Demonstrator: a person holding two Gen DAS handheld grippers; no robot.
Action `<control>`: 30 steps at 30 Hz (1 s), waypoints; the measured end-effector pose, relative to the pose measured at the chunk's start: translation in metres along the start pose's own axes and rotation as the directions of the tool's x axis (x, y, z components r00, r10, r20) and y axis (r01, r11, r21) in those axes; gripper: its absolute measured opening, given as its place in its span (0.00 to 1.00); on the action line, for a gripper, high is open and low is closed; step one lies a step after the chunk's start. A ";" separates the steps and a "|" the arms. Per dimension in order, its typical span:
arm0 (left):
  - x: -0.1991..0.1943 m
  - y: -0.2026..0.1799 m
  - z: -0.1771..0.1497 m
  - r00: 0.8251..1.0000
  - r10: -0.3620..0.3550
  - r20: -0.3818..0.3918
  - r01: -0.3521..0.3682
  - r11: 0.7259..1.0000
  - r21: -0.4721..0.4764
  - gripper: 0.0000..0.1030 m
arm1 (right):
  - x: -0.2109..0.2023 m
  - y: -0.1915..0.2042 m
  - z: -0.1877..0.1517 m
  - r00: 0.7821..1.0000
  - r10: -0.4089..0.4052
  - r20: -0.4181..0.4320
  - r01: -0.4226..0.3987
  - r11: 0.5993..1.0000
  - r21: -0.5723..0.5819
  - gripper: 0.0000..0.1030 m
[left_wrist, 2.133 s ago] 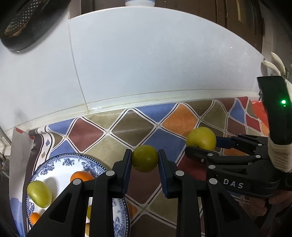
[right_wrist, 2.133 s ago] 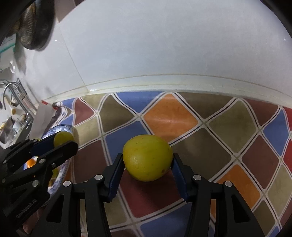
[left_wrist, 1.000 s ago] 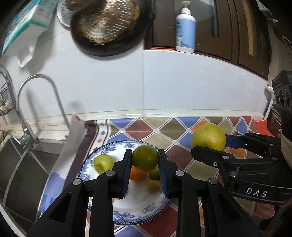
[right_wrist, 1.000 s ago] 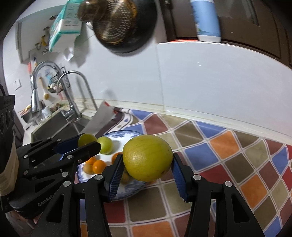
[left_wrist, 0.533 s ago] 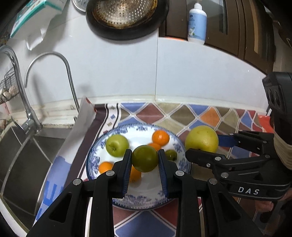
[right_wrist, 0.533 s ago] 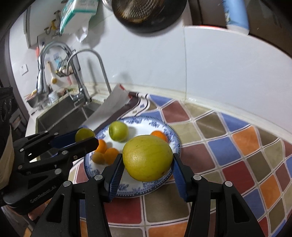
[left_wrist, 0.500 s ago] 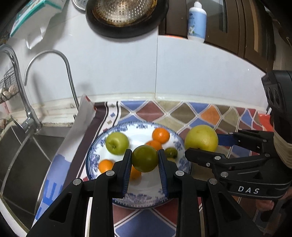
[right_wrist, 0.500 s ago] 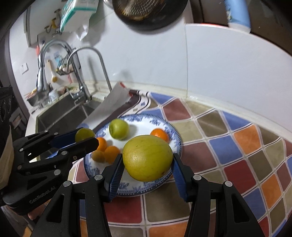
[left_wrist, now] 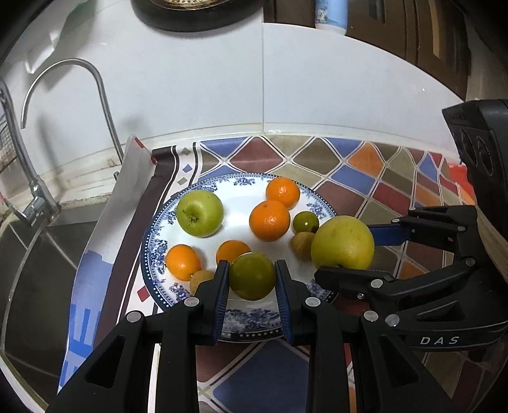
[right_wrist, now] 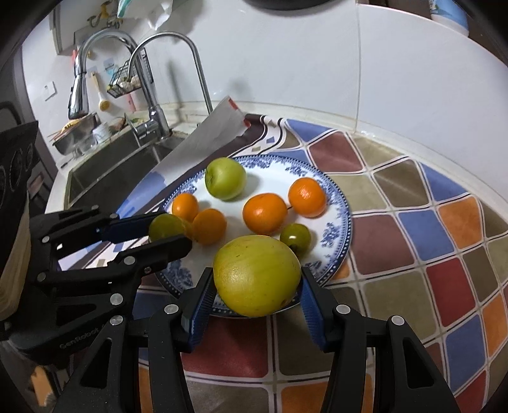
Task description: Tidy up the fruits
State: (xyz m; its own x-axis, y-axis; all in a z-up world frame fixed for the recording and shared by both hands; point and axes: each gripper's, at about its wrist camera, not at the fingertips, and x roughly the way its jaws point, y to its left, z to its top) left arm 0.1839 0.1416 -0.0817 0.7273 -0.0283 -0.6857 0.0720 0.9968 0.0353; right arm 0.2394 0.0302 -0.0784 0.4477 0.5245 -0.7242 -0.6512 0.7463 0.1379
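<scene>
Progress: we hover over blue-patterned white plate (left_wrist: pixel 152 235), seven fruits on it | left gripper (left_wrist: pixel 252 279) clamps dark green round fruit (left_wrist: pixel 252 275) | right gripper (right_wrist: pixel 257 286) clamps large yellow-green fruit (right_wrist: pixel 257 274) | both unplaced

— What sort of place is this?

— A home kitchen. A sink (right_wrist: pixel 104 165) sits at the far left with two curved steel taps (right_wrist: pixel 177 63) over it, and a wire rack (right_wrist: pixel 125 81) of washing-up bits hangs on the white tiled wall (left_wrist: pixel 197 79).

— Anything else?

— A dark pan (left_wrist: pixel 197 12) hangs high on that wall, a bottle (left_wrist: pixel 328 14) stands on the ledge, and a colourful diamond-patterned mat (right_wrist: pixel 412 228) covers the counter, bearing a blue-rimmed plate (left_wrist: pixel 152 241) of fruit.
</scene>
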 end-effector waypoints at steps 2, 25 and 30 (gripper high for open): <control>0.000 0.002 0.000 1.000 0.009 0.006 -0.009 1.000 0.001 0.28 | 0.004 0.002 0.000 1.000 0.004 -0.011 -0.004 1.000 -0.010 0.51; -0.058 -0.010 -0.003 0.985 0.122 0.123 -0.110 0.989 -0.098 0.57 | -0.058 0.002 -0.016 0.984 -0.128 0.127 0.121 0.991 0.056 0.52; -0.078 -0.027 -0.002 0.976 0.130 0.173 -0.117 0.990 -0.082 0.66 | -0.090 -0.004 -0.032 0.965 -0.202 0.169 0.181 0.975 0.130 0.63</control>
State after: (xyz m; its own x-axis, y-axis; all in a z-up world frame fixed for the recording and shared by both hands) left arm 0.1234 0.1172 -0.0306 0.8374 0.0887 -0.5394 -0.0697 0.9960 0.0557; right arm 0.1822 -0.0324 -0.0354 0.6667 0.4246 -0.6125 -0.4740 0.8758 0.0912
